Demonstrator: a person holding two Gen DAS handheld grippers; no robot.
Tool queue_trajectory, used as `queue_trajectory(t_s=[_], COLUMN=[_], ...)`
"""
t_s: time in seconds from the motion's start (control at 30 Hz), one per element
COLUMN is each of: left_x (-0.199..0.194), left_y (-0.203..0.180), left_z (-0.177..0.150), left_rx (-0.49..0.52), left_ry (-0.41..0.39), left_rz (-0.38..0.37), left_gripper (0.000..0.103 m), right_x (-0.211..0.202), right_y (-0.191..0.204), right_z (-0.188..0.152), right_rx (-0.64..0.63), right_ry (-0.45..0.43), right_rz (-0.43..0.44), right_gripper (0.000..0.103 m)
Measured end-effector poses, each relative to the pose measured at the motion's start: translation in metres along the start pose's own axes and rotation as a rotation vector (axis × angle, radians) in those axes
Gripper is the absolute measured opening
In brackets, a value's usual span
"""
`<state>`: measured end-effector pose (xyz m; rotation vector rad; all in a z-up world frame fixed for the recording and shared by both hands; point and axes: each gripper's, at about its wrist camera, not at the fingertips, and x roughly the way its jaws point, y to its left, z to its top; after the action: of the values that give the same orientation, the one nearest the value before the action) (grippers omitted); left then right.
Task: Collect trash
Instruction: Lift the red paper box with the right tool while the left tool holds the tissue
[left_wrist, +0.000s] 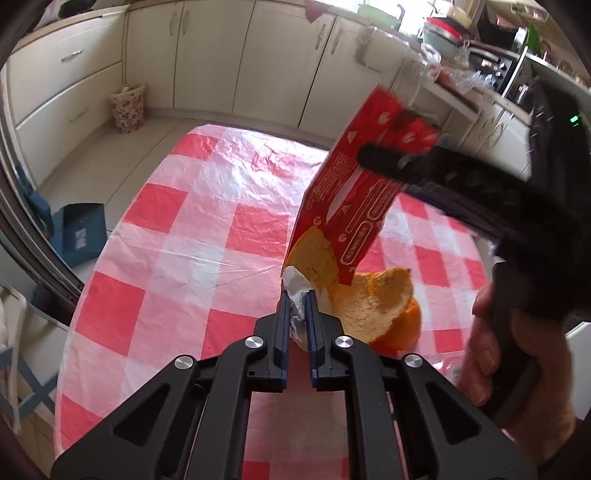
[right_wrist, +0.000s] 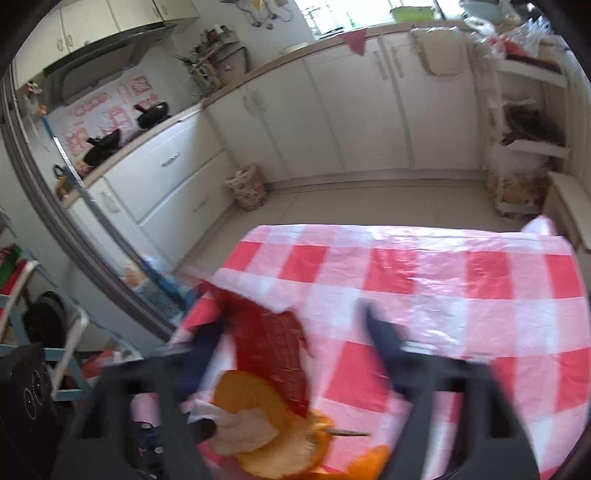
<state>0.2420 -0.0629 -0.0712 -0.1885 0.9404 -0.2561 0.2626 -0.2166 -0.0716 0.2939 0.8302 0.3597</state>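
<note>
My left gripper (left_wrist: 297, 295) is shut on a crumpled white tissue (left_wrist: 297, 282), held above the red-checked table (left_wrist: 207, 229). Orange peel (left_wrist: 369, 302) and a flattened red carton (left_wrist: 354, 192) rest against the tissue in a bundle. My right gripper (right_wrist: 291, 314) is open, blurred with motion. Its left finger (right_wrist: 207, 332) is by the red carton (right_wrist: 277, 343); its right finger (right_wrist: 384, 332) stands apart. The orange peel (right_wrist: 255, 417) and tissue (right_wrist: 243, 428) lie between them. In the left wrist view one black finger (left_wrist: 391, 162) of the right gripper crosses the carton.
A floral waste basket (left_wrist: 127, 107) stands on the floor by the cream cabinets, also in the right wrist view (right_wrist: 247, 186). A blue box (left_wrist: 83, 230) sits on the floor left of the table. The kitchen counter (left_wrist: 461, 55) is cluttered at the far right.
</note>
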Motion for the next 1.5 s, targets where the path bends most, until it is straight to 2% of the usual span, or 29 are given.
queue_trajectory(t_s=[0.03, 0.07, 0.2, 0.3, 0.43, 0.5, 0.53, 0.57, 0.6, 0.63, 0.83, 1.17, 1.2, 1.23, 1.27, 1.3, 1.4, 1.5], left_x=[-0.004, -0.008, -0.026, -0.040, -0.058, -0.062, -0.063, -0.064, -0.066, -0.067, -0.065, -0.054, -0.053, -0.053, -0.052, -0.051, -0.052, -0.057], left_y=[0.001, 0.003, 0.009, 0.014, 0.012, 0.013, 0.013, 0.014, 0.014, 0.015, 0.021, 0.023, 0.024, 0.025, 0.026, 0.027, 0.029, 0.028], left_z=[0.001, 0.001, -0.001, -0.005, -0.012, -0.015, -0.018, -0.020, -0.024, -0.027, -0.039, -0.029, -0.029, -0.029, -0.029, -0.029, -0.029, -0.030], left_rx=[-0.006, -0.013, -0.057, -0.077, -0.051, -0.047, -0.050, -0.050, -0.047, -0.043, -0.040, -0.022, -0.022, -0.023, -0.025, -0.030, -0.041, -0.039], left_ry=[-0.008, -0.014, -0.042, -0.060, -0.091, -0.084, -0.076, -0.071, -0.066, -0.062, -0.019, 0.003, 0.005, 0.007, 0.010, 0.013, 0.017, 0.008], left_rz=[-0.014, -0.031, -0.101, -0.158, -0.155, -0.147, -0.145, -0.144, -0.139, -0.136, -0.138, -0.146, -0.143, -0.140, -0.138, -0.138, -0.143, -0.148], left_gripper=[0.007, 0.007, 0.007, 0.007, 0.007, 0.007, 0.007, 0.007, 0.007, 0.007, 0.007, 0.007, 0.007, 0.007, 0.007, 0.007, 0.007, 0.007], right_x=[0.001, 0.000, -0.016, -0.042, -0.066, -0.070, -0.066, -0.063, -0.060, -0.056, -0.011, 0.056, 0.061, 0.065, 0.070, 0.070, 0.061, 0.037], right_y=[0.002, 0.006, 0.020, 0.025, 0.025, 0.024, 0.023, 0.019, 0.016, 0.014, 0.004, 0.008, 0.011, 0.013, 0.014, 0.014, 0.016, 0.016], right_z=[0.000, -0.001, -0.001, 0.005, 0.014, 0.014, 0.014, 0.012, 0.010, 0.005, 0.005, 0.017, 0.017, 0.017, 0.015, 0.014, 0.012, 0.018], right_rx=[-0.007, -0.020, -0.072, -0.066, -0.053, -0.052, -0.047, -0.042, -0.037, -0.039, -0.042, 0.039, 0.036, 0.031, 0.026, 0.025, -0.003, 0.005], right_ry=[0.011, 0.016, -0.014, -0.086, -0.141, -0.123, -0.105, -0.085, -0.076, -0.084, 0.028, 0.176, 0.193, 0.211, 0.243, 0.256, 0.233, 0.160], right_rz=[0.004, 0.013, 0.006, 0.005, 0.021, 0.033, 0.034, 0.031, 0.015, -0.021, -0.067, -0.009, -0.001, 0.010, 0.022, 0.025, 0.022, 0.020], right_gripper=[0.013, 0.003, 0.002, 0.002, 0.002, 0.002, 0.015, 0.035, 0.077, 0.087, 0.087, 0.087, 0.077, 0.049, 0.031, 0.005, 0.003, 0.002])
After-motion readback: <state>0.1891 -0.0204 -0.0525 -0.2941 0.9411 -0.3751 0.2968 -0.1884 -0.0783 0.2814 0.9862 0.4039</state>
